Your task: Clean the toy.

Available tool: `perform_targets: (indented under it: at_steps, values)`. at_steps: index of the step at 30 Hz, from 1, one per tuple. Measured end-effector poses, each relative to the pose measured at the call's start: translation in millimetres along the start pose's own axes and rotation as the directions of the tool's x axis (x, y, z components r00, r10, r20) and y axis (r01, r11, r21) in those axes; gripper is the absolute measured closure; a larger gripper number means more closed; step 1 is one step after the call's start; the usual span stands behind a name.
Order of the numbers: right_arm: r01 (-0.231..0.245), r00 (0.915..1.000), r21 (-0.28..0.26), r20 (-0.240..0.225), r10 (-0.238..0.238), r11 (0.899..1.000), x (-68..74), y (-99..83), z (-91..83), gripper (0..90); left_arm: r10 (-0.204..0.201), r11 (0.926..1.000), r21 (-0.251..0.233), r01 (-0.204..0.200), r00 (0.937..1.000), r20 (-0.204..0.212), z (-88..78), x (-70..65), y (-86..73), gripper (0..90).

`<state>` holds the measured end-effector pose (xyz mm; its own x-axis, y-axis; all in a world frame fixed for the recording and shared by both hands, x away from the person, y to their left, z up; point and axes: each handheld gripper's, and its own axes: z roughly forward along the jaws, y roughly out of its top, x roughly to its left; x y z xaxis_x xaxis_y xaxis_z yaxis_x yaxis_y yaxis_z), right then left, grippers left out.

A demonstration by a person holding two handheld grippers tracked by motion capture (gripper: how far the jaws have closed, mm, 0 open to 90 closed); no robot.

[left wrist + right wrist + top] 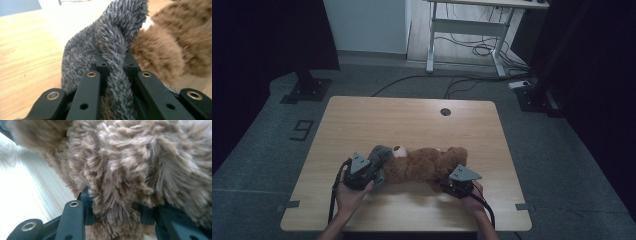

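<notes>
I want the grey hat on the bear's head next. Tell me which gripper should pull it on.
Left, probably. The left gripper is already shut on a fold of the grey hat beside the bear's head. The right gripper is clamped on the brown teddy bear at its other end, steadying it.

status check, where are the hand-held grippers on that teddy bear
Left hand-held gripper shut on the grey hat. Right hand-held gripper shut on the teddy bear, lying on the table. Nothing in the way.

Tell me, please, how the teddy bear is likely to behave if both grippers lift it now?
The teddy bear would probably sag between grips; its plush bunches between the right gripper jaws. It looks light. The grey hat might slip off.
</notes>
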<state>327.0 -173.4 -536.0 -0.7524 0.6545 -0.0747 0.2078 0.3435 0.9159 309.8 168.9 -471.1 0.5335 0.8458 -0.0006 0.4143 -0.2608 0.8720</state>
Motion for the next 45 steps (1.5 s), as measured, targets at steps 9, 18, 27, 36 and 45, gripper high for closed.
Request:
perform_targets:
  at_steps: [9, 18, 27, 36, 45]
  values:
    - [-0.013, 0.9999, -0.004, -0.001, 0.013, 1.0, -0.7, 0.0, 0.6, 57.1, 0.153, 0.9855, -0.094, -0.141, 0.9799, 0.128, 16.8, -76.5, 65.3, 79.2]
    - [-0.016, 0.9998, 0.004, -0.01, 0.016, 1.0, -2.1, 0.1, 0.7, 57.1, 0.268, 0.9607, 0.004, -0.277, 0.9323, 0.243, 79.2, -151.6, 105.5, 78.8]
    - [-0.008, 0.9999, 0.019, -0.01, 0.009, 1.0, 0.1, -0.3, 2.8, 57.2, 0.24, 0.9688, 0.011, -0.248, 0.9484, 0.207, 83.8, -134.9, 73.6, 78.8]
    - [-0.018, 0.9998, 0.018, -0.005, 0.018, 1.0, -1.2, -2.0, 2.0, 57.2, 0.197, 0.9805, -0.018, -0.196, 0.9776, 0.075, 41.9, -76.2, 42.9, 78.8]
    - [-0.025, 0.9997, 0.018, -0.008, 0.025, 1.0, -1.7, -2.5, 1.5, 57.0, 0.105, 0.9941, -0.03, -0.104, 0.9943, 0.017, 10.9, -19.8, 15.7, 78.7]
